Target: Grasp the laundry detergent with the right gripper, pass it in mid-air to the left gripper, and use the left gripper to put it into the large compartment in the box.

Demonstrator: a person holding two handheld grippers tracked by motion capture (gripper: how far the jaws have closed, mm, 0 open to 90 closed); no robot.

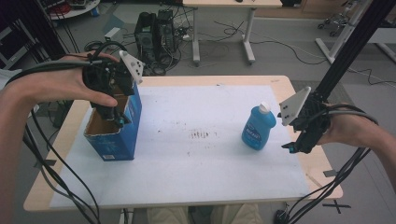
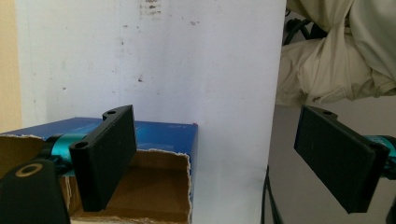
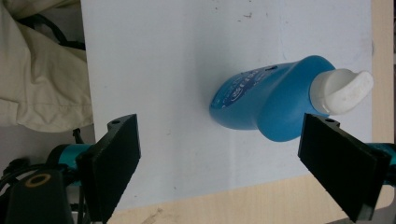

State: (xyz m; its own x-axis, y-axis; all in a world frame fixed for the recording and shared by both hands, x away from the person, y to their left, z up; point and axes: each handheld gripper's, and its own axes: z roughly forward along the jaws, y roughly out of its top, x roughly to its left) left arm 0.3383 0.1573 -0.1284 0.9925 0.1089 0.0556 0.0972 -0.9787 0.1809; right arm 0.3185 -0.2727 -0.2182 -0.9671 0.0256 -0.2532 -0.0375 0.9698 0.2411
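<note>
Work in hand: getting the blue bottle (image 1: pixel 258 128) into the open blue box (image 1: pixel 114 128), as I judge it from how the two grippers stand
Blue bottle: upright on the white sheet (image 1: pixel 187 158) at the table's right side, white cap (image 1: pixel 265 108) on top, well apart from the box
Blue box: at the left of the sheet, top torn open, brown cardboard inside; nothing to be seen in the part of the interior that shows
Right gripper (image 1: pixel 290 147): hovers just to the right of the bottle, jaws spread wide and holding nothing; in the right gripper view the bottle (image 3: pixel 266 100) lies ahead of the jaws and not yet between them
Left gripper (image 1: pixel 117 122): hangs over the box mouth, jaws wide apart and empty; in the left gripper view one jaw is over the opening (image 2: pixel 149 186), the other out past the box edge
Key relation: the bottle lies to the left of the right gripper, toward the table's middle, its long axis vertical, so the jaws have to close across the body from the side; the right hand is much the nearer
Poor view: whether the left gripper's lower jaw touches the box rim is hard to tell, probably just clear of it
Next move calls for: sliding the right gripper leftward until the bottle's body sits between the pads, below the cap
</note>
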